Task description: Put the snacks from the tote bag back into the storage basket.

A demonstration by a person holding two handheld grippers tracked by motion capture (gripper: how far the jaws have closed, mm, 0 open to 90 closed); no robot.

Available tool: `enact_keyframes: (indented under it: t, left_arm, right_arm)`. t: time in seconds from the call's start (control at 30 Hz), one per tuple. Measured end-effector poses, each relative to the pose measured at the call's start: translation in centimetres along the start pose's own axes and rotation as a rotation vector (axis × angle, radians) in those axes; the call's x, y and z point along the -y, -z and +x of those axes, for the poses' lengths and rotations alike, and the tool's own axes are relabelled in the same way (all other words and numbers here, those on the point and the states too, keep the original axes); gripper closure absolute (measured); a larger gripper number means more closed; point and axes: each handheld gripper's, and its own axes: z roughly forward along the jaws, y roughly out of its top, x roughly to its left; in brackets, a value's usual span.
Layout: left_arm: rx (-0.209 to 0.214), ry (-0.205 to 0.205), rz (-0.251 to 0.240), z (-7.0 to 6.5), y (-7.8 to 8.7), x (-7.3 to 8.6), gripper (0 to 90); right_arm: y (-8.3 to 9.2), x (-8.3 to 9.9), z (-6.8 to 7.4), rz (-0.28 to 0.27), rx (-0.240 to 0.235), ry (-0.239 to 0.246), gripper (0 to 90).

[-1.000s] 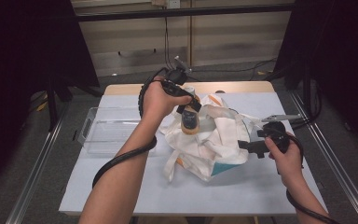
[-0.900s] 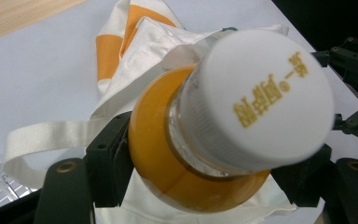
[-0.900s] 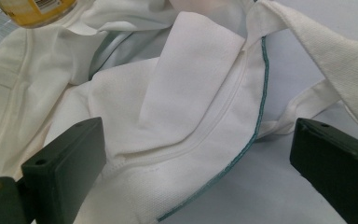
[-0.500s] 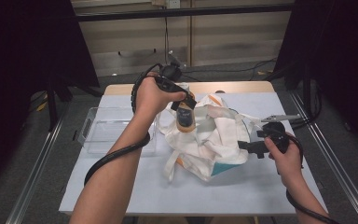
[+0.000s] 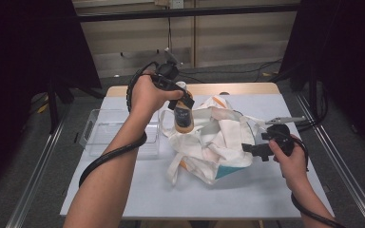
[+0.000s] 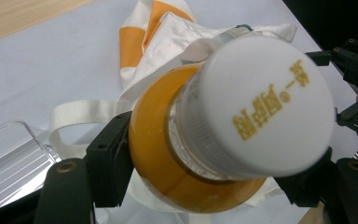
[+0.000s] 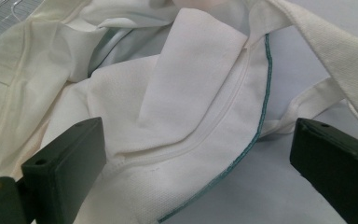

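Orange juice bottle (image 6: pixel 200 154) is clamped by left gripper (image 5: pixel 183 102) above the tote bag (image 5: pixel 218 142) near the table's (image 5: pixel 266 199) far edge; right gripper (image 5: pixel 253 148) is held open at the bag; slippage is possible from the smooth rounded shoulder

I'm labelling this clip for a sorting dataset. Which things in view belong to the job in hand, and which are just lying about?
In the job:
- orange juice bottle, clamped in the left gripper
- cloth tote bag
- right gripper, jaws open at the bag's edge

Lying about:
- clear plastic bin
- cables on the floor behind the table
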Motion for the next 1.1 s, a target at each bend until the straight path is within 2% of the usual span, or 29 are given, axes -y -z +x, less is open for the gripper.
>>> enact_keyframes:
  t: [0.37,0.53,1.1]
  left_arm:
    - [-0.011,0.032,0.014,0.5,0.8,0.2,30.2]
    - [-0.015,0.015,0.018,0.6,1.2,0.2,30.2]
    - [-0.039,0.051,0.035,1.8,2.0,0.8,30.3]
  right_arm:
    - [0.1,-0.1,0.1,-0.007,-0.001,0.002,3.1]
    - [0.1,-0.1,0.1,-0.009,-0.002,0.005,3.1]
    - [0.1,-0.2,0.3,-0.005,-0.003,0.001,3.1]
